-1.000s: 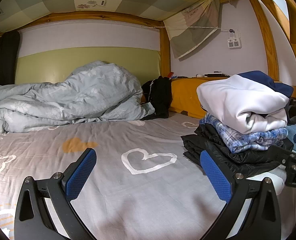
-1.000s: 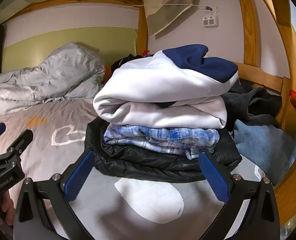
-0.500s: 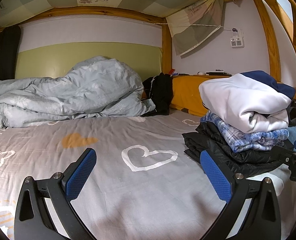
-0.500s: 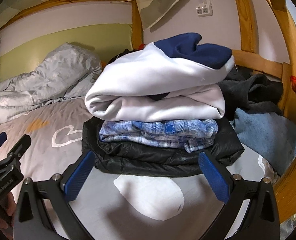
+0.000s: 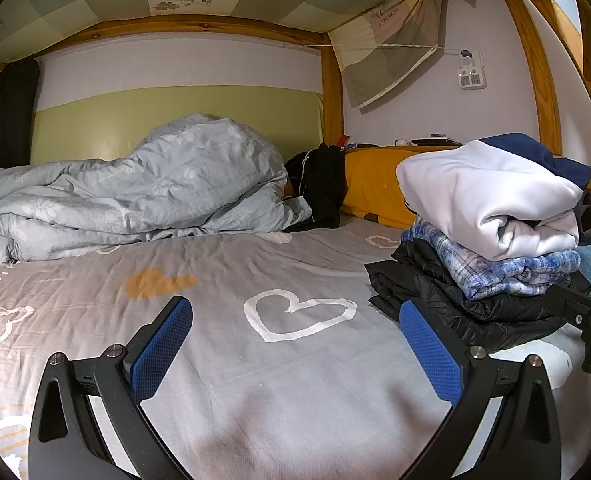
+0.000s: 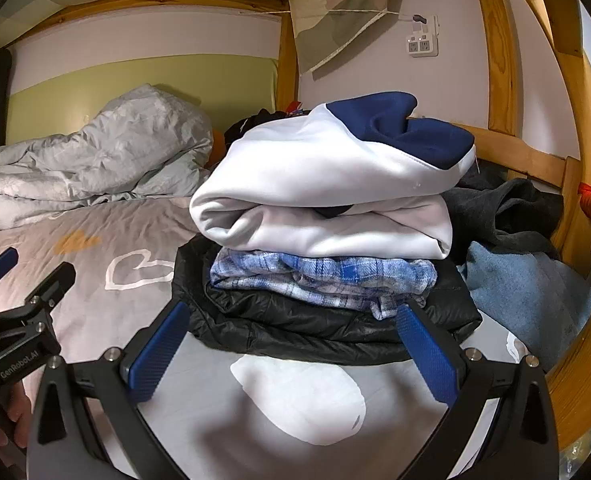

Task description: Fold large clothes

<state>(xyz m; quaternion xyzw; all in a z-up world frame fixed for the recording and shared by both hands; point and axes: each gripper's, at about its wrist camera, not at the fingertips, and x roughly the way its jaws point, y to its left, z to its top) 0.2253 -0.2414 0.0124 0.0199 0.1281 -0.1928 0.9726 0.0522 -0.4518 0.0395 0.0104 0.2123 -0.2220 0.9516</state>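
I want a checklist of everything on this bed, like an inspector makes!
Surface: grey bedsheet with heart prints.
Job's things: folded stack with the white and navy sweatshirt on top, the blue plaid shirt in the middle and the black puffer jacket at the bottom.
Clutter: rumpled duvet; unfolded dark grey garment and blue garment beside the stack.
Claws: left claw open, empty; right claw open, empty, facing the stack.
Cables: nothing seen.
Surroundings: wooden bed frame; wall socket.

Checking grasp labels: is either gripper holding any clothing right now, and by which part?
Nothing is held. The left gripper and right gripper are both open and empty.
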